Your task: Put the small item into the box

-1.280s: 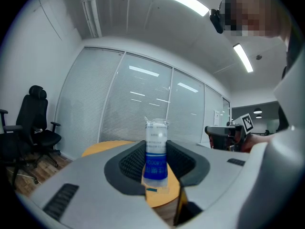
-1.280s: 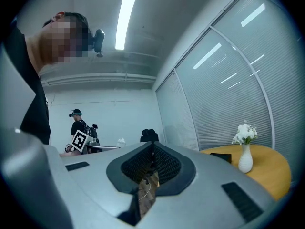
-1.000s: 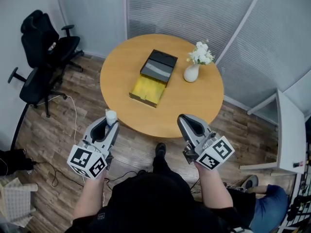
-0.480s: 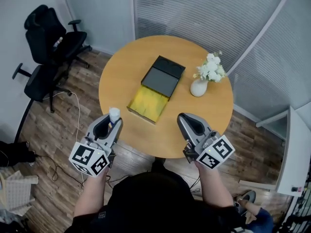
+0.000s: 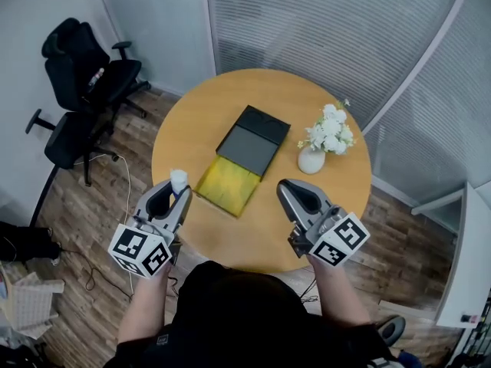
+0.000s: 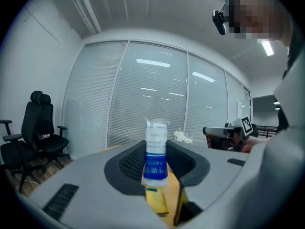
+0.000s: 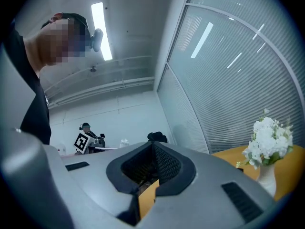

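At the lower left of the head view, the left gripper [image 5: 179, 193] is clamping a small bottle [image 5: 178, 179] upright between its jaws, near the left edge of the table [image 5: 230, 98]. At the lower right, the right gripper [image 5: 285, 187] is hovering with its jaws closed together on nothing. Just beyond the bottle, the box [image 5: 247, 146] is lying open at mid-table, its yellow half nearest. A vase [image 5: 311, 159] of white flowers is standing right of the box, apart from it. An office chair [image 5: 86, 71] is sitting at the upper left.
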Motion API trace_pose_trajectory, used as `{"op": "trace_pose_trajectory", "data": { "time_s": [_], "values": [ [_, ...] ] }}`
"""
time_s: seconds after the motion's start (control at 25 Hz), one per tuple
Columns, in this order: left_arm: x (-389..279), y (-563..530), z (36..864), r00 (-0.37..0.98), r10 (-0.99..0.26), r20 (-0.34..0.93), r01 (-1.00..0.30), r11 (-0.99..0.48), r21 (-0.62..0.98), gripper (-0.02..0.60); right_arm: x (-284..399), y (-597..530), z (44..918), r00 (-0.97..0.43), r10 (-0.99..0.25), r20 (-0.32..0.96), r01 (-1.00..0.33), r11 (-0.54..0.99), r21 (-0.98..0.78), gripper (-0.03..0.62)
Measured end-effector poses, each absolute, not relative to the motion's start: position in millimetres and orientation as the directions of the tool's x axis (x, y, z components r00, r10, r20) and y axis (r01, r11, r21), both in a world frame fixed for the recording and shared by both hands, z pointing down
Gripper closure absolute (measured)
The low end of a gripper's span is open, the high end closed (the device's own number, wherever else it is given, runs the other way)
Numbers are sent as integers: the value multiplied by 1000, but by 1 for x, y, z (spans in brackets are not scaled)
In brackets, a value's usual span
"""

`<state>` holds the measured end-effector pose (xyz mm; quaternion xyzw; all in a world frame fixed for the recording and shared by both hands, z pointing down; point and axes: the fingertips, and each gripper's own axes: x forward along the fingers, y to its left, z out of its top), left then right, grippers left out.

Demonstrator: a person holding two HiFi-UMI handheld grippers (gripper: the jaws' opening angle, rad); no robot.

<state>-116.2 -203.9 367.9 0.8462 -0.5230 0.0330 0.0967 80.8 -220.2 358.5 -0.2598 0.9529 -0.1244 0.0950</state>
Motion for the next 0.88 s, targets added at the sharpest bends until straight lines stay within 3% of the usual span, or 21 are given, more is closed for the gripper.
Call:
{"op": "trace_pose_trajectory", "data": {
  "time_s": [0.64, 0.88],
  "values": [
    [-142, -273, 386, 506, -841, 190, -862, -495, 108, 445, 52, -270, 374, -818, -573, -41, -534, 785, -314, 557],
    [-135, -298, 420, 556, -786, 269, -829, -548, 111, 445, 50, -279, 390, -794, -607, -8, -569, 748, -340, 557]
  ]
}}
